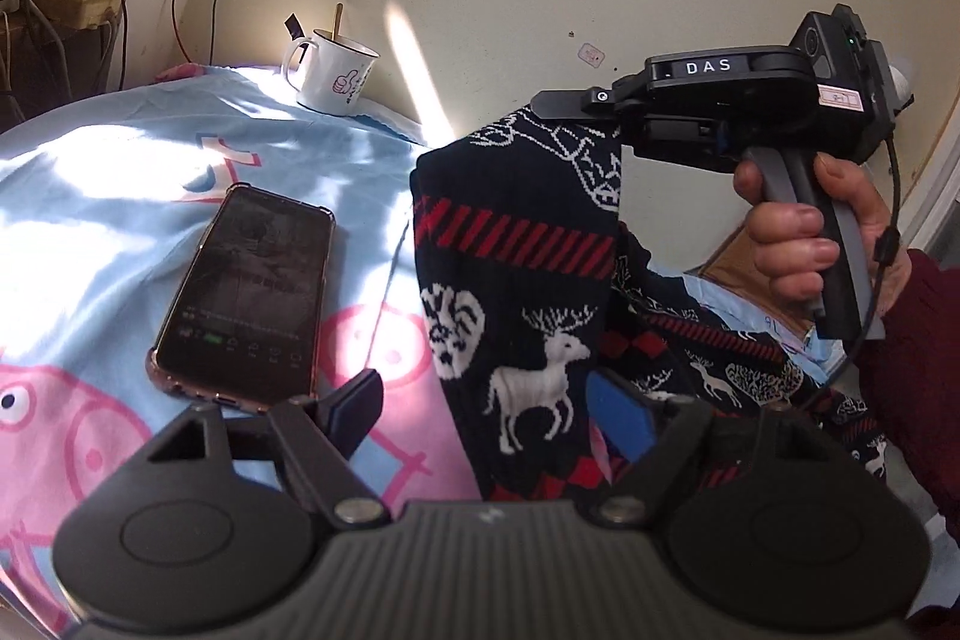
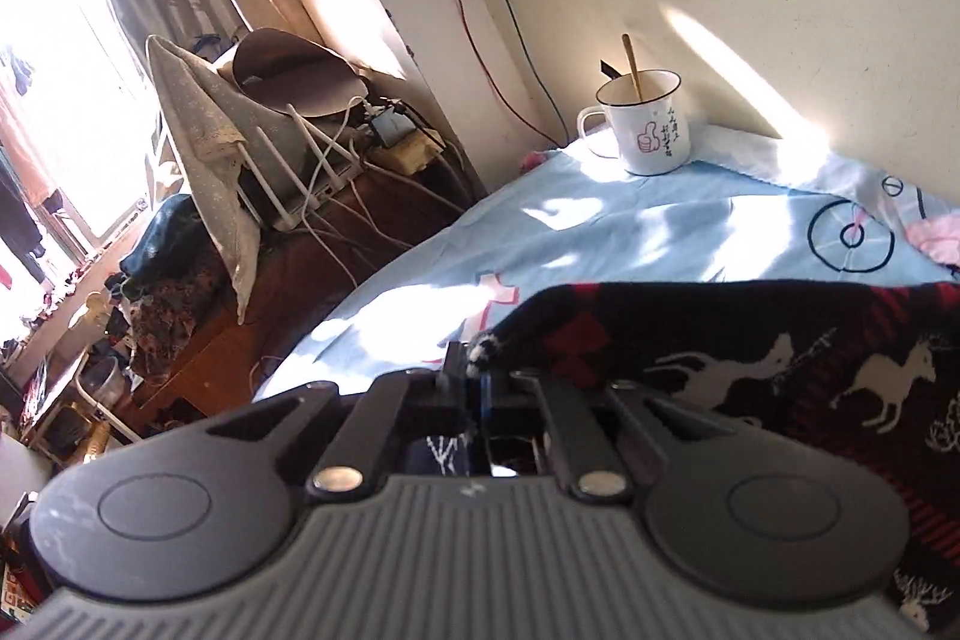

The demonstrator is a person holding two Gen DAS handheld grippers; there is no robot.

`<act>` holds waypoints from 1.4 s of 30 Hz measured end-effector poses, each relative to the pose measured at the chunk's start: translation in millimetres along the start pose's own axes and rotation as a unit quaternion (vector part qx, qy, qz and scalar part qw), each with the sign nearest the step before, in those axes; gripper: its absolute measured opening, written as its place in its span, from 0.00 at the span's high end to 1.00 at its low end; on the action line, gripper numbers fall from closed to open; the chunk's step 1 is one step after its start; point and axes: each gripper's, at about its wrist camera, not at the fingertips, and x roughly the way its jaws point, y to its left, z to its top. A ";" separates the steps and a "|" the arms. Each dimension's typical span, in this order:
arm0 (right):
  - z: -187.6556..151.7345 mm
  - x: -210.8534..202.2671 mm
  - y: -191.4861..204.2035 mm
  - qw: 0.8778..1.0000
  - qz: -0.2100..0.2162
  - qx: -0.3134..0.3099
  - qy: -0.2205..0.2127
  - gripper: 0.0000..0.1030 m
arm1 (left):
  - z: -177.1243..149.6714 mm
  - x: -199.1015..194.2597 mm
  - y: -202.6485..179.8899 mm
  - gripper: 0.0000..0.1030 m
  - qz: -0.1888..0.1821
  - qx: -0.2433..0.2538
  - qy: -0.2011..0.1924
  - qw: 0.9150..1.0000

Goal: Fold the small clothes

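Here, left of the dark navy knitted garment (image 1: 516,280) with white reindeer and red stripes, a black smartphone in a pinkish case (image 1: 243,298) lies on the light blue cartoon-printed sheet (image 1: 102,196), with a white enamel mug (image 1: 333,76) behind it by the wall. The left gripper (image 1: 486,406) hangs released low before the garment, nothing between its blue pads. To the right, the right gripper (image 1: 570,103) is clenched on the garment's top edge, lifting it off the sheet.

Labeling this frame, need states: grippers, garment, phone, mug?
left gripper: open, nothing held
right gripper: shut on reindeer-pattern knit garment, lifting its edge
phone: face up, screen dimly lit
mug: upright, stick inside
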 end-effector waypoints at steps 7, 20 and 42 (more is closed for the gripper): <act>-7.9 -92.2 -49.4 0.997 0.001 0.068 -0.048 0.92 | 9.3 21.7 -5.1 0.25 -0.010 0.013 0.019 1.000; -137.8 -210.3 -151.3 0.962 -0.096 0.240 -0.091 0.36 | 67.7 137.8 -69.8 0.25 0.003 0.095 0.074 0.993; -176.5 -221.4 -108.6 0.965 -0.002 0.211 -0.154 0.88 | 60.2 175.7 -95.0 0.25 -0.007 0.116 0.118 0.986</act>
